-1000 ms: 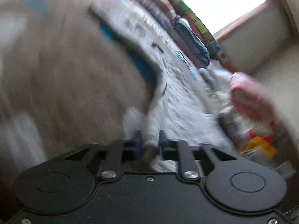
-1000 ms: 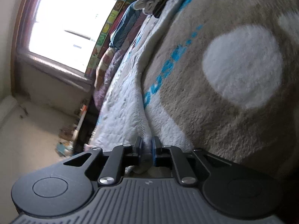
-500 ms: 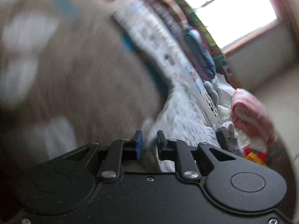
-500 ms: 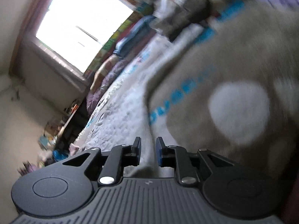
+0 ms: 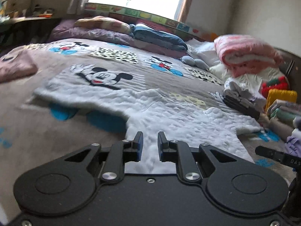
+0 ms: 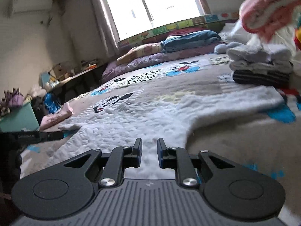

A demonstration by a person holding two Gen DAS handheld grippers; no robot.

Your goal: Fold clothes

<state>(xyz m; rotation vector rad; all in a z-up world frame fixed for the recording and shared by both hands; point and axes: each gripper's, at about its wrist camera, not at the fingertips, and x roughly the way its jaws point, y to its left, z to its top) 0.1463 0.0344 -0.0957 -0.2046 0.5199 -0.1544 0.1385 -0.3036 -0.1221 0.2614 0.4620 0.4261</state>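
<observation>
Ahead lies a quilted bedspread (image 5: 105, 64) printed with cartoon mice. At its far end a blue folded blanket (image 5: 160, 37) rests on purple bedding (image 5: 90, 33), under a bright window (image 6: 150, 3). To the right, a rolled pink blanket (image 5: 246, 54) tops a heap of linens. Far left in the right wrist view stands a teal bin (image 6: 18, 118), with an air conditioner (image 6: 31, 4) high on the wall.
</observation>
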